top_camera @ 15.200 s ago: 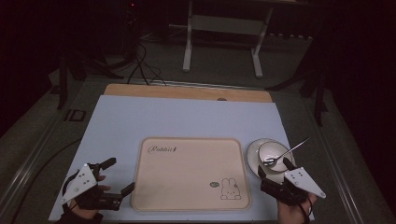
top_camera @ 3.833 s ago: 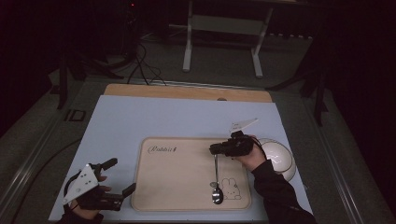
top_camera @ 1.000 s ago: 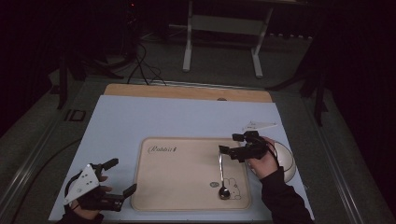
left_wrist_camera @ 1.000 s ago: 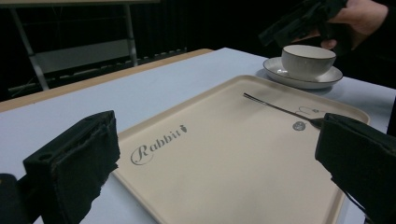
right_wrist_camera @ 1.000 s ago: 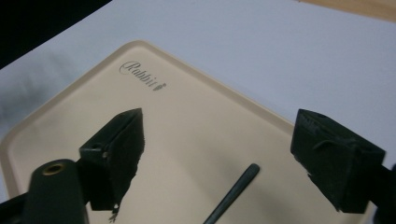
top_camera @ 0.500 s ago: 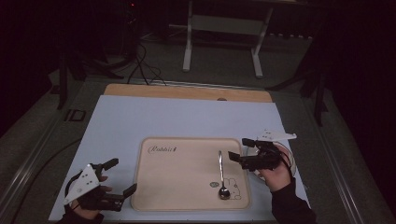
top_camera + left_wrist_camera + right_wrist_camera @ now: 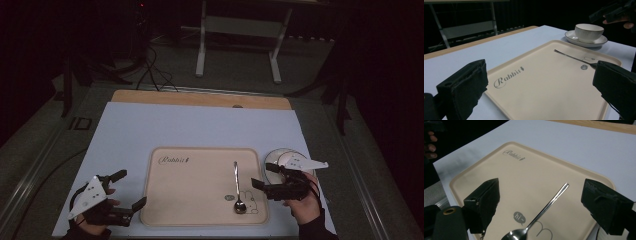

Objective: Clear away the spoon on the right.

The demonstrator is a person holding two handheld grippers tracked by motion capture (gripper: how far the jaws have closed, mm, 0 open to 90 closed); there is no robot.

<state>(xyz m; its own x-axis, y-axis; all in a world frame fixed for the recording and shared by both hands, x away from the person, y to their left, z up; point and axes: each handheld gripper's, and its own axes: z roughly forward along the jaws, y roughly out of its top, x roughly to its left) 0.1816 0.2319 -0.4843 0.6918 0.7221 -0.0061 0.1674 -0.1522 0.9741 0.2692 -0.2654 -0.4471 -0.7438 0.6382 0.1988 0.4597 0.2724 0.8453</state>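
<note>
Hovering just right of the tray (image 7: 200, 187), the right gripper (image 7: 270, 184) points left, jaws wide and empty; the spoon (image 7: 237, 187) lies on the tray's right part, just left of it.

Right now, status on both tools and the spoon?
Left tool open, idle at tray's near-left corner. Right tool open, empty. Spoon flat on tray, released. Cup and saucer beside tray; nothing obstructing.

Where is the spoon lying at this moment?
In the high view the spoon lies on the right part of the beige tray, bowl toward the person beside the printed rabbit, just left of the open right gripper.
</note>
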